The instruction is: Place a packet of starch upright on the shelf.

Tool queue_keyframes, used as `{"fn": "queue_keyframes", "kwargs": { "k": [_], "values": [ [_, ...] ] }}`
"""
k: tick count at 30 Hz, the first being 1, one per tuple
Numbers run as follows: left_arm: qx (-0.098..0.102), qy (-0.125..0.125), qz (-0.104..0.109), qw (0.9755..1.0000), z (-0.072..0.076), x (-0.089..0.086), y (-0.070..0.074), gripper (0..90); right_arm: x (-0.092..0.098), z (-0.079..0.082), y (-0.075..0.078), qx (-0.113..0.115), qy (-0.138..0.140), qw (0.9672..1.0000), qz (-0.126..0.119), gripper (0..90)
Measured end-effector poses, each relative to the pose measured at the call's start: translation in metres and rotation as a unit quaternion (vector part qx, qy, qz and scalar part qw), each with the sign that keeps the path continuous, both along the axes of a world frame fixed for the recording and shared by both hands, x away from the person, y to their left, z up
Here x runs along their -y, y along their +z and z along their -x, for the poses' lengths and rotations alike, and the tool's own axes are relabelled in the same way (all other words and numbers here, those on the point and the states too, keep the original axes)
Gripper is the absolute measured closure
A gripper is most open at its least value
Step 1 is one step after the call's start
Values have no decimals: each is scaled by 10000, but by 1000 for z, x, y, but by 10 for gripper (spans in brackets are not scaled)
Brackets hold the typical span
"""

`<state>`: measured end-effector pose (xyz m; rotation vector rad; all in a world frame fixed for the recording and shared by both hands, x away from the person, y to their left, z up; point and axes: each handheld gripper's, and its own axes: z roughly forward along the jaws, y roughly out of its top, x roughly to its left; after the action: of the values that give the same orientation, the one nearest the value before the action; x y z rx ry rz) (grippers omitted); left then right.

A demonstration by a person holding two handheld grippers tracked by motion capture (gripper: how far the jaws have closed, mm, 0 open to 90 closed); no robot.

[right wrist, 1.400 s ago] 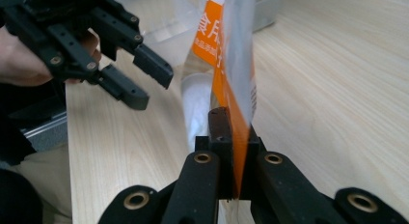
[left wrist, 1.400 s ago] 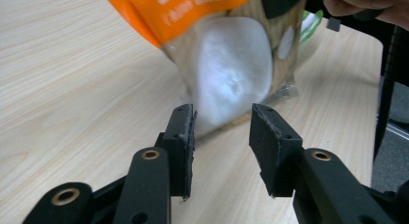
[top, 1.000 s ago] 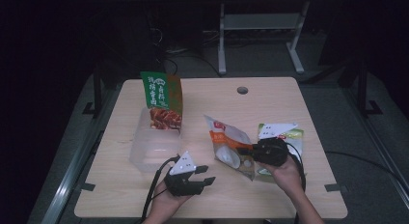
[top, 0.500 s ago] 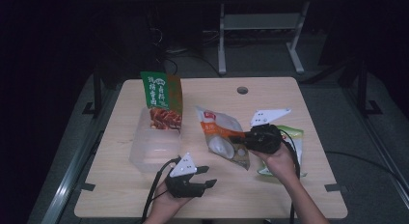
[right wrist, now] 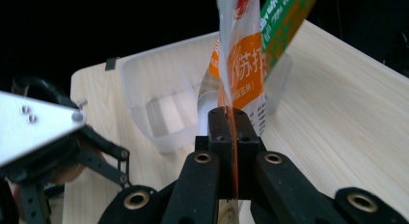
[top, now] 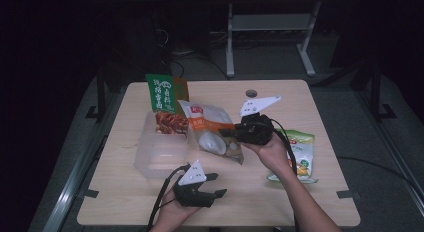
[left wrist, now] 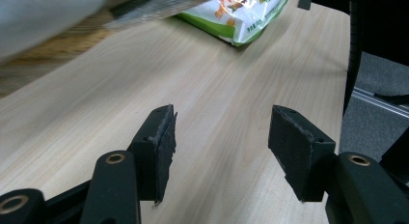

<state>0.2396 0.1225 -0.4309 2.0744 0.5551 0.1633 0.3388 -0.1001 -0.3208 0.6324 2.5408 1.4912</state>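
The right hand-held gripper (top: 226, 132), seen from the high view, is pinching an orange-and-white snack bag (top: 210, 129) by its edge and holds it off the table (top: 300, 202), just beside the clear plastic box (top: 162, 152). A green snack bag (top: 165, 99) already stands upright at the far end of that box, and a green-and-white bag (top: 300, 157) lies flat on the table on the opposite side of the box, past the right hand. The left hand-held gripper (top: 215, 184) rests near the front edge of the table, just in front of the box; its jaws have just been opening, with nothing between them.

In the left gripper view, the left hand-held gripper (left wrist: 222, 137) stands spread over bare wood, touching nothing.

In the right gripper view, the right hand-held gripper (right wrist: 230, 130) is pressed together on a thin edge of the orange-and-white snack bag (right wrist: 238, 64), which hangs between it and the clear plastic box (right wrist: 164, 103).

To do this step well, I judge the bag should be carried over the open part of the box beside the green bag, lowered until its bottom is inside the walls, and only then released. The pinch is on a thin seam, so a slow, level move would guard against slipping
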Motion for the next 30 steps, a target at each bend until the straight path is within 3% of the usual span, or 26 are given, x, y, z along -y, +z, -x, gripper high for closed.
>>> {"fn": "queue_keyframes", "kwargs": {
  "k": [11,30],
  "values": [
    [9,41,43,10000,-2,-4,1,406,-31,-18,11,-8,241,9997,-57,900],
    [-58,71,154,9998,-1,-4,2,400,-57,-28,16,29,411,9991,-50,900]
  ]
}}
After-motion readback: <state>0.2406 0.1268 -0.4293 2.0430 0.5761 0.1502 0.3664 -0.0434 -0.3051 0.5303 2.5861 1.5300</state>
